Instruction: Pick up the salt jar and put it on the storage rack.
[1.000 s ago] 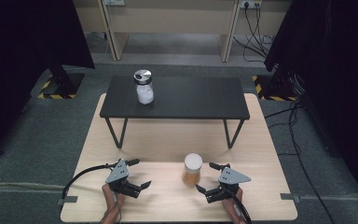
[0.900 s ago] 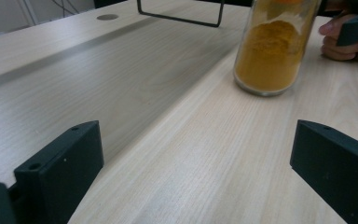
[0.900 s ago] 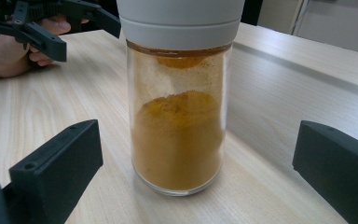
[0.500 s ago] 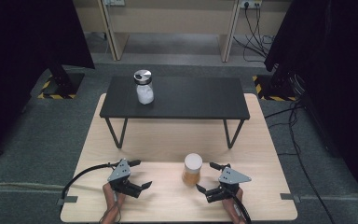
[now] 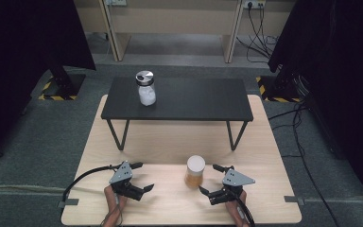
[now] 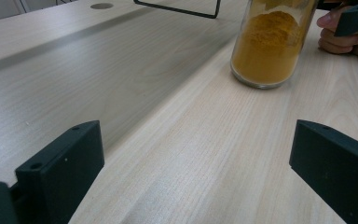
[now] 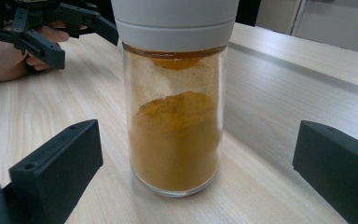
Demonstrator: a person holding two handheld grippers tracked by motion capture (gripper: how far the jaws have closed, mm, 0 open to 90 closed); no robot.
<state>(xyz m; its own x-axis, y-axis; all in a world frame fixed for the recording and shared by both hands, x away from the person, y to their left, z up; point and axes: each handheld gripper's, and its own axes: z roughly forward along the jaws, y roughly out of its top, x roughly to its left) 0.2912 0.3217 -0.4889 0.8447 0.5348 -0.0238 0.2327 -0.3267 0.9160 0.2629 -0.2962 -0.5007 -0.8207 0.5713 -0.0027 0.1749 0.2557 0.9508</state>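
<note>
Nothing has shifted: both the left gripper (image 5: 139,182) and right gripper (image 5: 212,183) stay open-fingered at bottom centre, flanking the untouched spice jar (image 5: 195,172).

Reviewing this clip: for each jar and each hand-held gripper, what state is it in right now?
Orange-powder jar: upright on the wooden table, white lid on, partly full, ungrasped.
White-powder jar: upright on the black bench, metal lid on.
Left hand-held gripper: open, holding nothing.
Right hand-held gripper: open, jaws either side of the orange-powder jar, not touching it.
</note>
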